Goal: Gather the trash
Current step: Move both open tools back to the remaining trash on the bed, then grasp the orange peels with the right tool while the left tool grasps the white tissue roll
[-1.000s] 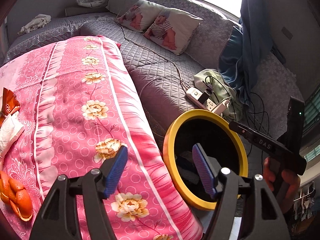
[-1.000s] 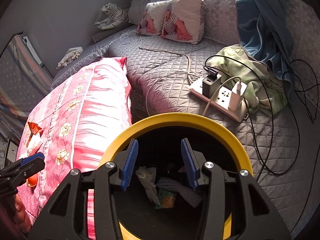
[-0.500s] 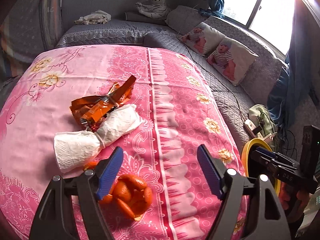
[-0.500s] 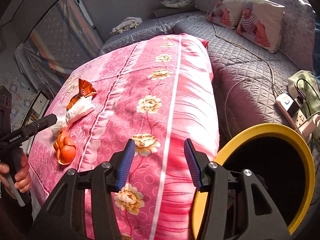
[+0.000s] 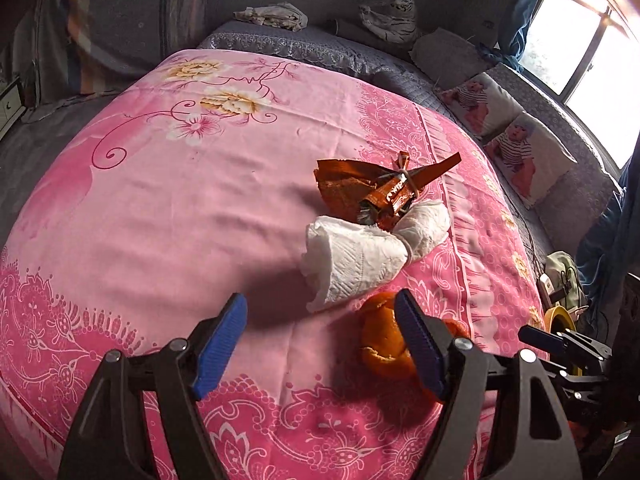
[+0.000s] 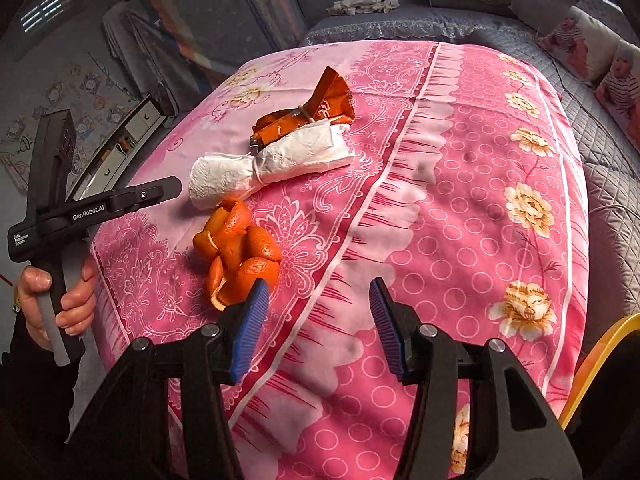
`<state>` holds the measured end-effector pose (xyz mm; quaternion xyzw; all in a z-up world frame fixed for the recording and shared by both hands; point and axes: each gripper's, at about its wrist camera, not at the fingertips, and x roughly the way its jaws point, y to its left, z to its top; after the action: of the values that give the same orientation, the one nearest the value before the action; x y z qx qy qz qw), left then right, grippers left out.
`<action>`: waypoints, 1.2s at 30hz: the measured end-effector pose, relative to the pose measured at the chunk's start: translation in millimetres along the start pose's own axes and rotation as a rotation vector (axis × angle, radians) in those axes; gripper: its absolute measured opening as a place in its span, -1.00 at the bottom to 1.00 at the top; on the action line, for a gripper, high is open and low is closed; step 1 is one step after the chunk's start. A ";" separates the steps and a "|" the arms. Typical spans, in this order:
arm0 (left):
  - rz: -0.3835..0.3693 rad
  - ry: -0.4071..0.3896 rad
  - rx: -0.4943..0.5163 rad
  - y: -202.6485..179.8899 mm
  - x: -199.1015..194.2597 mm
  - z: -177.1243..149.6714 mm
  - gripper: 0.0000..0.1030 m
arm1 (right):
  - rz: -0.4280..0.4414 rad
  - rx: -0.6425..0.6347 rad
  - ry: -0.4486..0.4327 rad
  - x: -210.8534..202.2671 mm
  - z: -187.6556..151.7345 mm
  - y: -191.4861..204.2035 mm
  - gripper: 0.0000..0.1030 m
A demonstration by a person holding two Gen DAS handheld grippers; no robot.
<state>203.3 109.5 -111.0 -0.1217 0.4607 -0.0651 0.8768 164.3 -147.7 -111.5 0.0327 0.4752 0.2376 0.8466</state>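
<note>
Pink bedding (image 5: 168, 216) carries what is left to collect: orange peel (image 6: 236, 256), a tied tissue roll (image 5: 360, 256) and a crumpled wrapper (image 5: 372, 188), all touching or nearly so. Both tools hover empty, left tool (image 5: 320, 344) wide open, right tool (image 6: 316, 328) just opening beside the peel. Nothing is gripped; the yellow bin (image 6: 600, 364) waits at the bed's edge.

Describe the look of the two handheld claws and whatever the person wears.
Both are matte black plastic frames with silver screws at the pivots and ribbed blue pads on the fingers. The left claw, seen side-on from the right wrist, has a long black pistol-style handle and white lettering, "GenRobot.AI" plus smaller text. The right claw matches it. A dark sleeve covers the left wrist. No cables show.
</note>
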 end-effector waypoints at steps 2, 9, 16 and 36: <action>-0.007 0.008 -0.014 7.4 3.4 -1.5 0.41 | 0.004 -0.041 0.017 8.5 0.3 15.2 0.04; -0.026 0.028 -0.020 13.1 17.0 -0.5 0.41 | 0.001 -0.136 0.059 30.1 -1.4 51.0 0.12; -0.048 0.036 -0.016 10.2 30.9 7.9 0.41 | -0.057 -0.188 0.063 44.6 1.7 66.7 0.25; -0.050 0.036 0.026 0.4 65.9 23.3 -0.33 | -0.070 -0.157 0.114 75.8 7.9 59.3 0.07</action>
<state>259.9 98.5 -150.6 -0.1203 0.4724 -0.0952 0.8679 181.8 -61.0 -150.3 -0.0638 0.5033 0.2457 0.8259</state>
